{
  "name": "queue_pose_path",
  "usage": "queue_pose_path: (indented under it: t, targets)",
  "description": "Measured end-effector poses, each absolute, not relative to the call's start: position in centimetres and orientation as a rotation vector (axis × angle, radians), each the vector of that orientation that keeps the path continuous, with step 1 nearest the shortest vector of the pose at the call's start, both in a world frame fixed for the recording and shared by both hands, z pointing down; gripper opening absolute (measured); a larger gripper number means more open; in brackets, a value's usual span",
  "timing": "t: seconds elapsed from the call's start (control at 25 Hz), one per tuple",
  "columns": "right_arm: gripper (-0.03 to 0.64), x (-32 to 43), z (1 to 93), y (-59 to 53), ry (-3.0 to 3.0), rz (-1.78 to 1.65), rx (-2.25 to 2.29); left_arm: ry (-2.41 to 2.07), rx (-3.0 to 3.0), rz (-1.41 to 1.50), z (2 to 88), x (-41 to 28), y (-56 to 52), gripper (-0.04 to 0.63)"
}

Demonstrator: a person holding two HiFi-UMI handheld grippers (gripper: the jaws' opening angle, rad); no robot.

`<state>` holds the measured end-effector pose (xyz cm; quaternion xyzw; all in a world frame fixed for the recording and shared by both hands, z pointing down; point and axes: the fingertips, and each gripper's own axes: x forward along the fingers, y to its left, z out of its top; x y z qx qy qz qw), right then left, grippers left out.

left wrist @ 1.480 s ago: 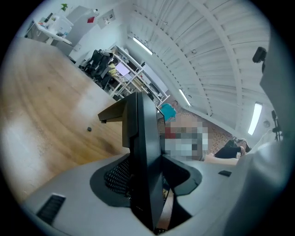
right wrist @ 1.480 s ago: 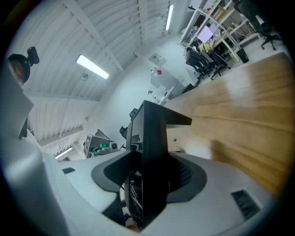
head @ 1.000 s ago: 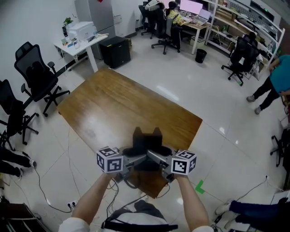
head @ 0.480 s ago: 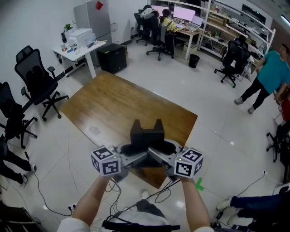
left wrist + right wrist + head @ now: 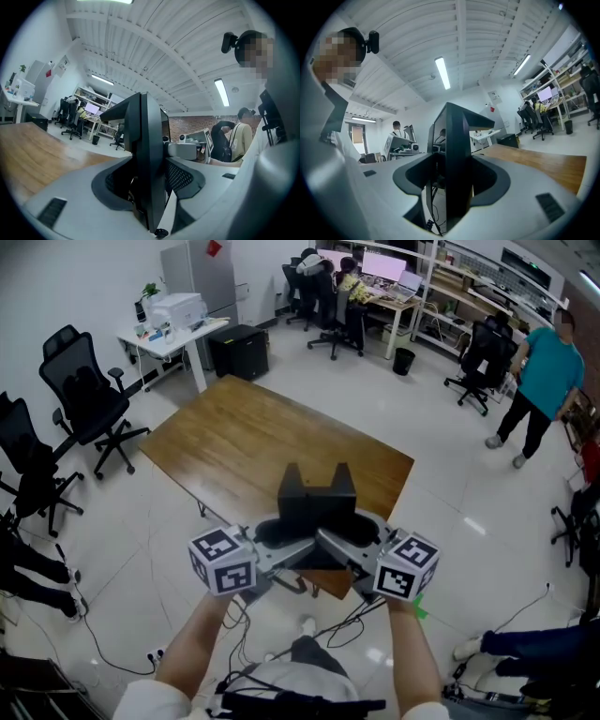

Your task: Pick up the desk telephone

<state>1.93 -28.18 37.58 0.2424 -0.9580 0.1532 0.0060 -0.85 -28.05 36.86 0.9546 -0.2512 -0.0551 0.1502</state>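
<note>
The black desk telephone [image 5: 317, 508] hangs in the air above the near edge of the wooden table [image 5: 234, 442], gripped from both sides. My left gripper [image 5: 292, 551] is shut on its left side and my right gripper [image 5: 336, 549] is shut on its right side. In the left gripper view the telephone [image 5: 147, 159] stands edge-on between the grey jaws of the left gripper [image 5: 151, 187]. In the right gripper view the telephone [image 5: 454, 159] fills the gap of the right gripper [image 5: 452, 183] in the same way. A thin cable [image 5: 330, 634] trails down from the phone.
Black office chairs [image 5: 89, 399] stand left of the table, and a white desk with a printer [image 5: 173, 310] is behind it. A person in a teal shirt [image 5: 542, 362] walks at the right. Cables [image 5: 103, 652] lie on the white floor.
Both grippers have risen with the telephone, lifting it off the table and closer to the head camera. The person in teal has walked further into view at the right.
</note>
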Motion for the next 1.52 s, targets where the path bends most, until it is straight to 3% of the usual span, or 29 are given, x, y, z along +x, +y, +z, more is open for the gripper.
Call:
queue_pose_path:
  t: [1.52]
  targets:
    - [0.252,-2.3,34.7,-19.1,-3.046,0.275,0.848,-0.698,2.902,-0.155,34.0,-4.8,-18.7,0.215]
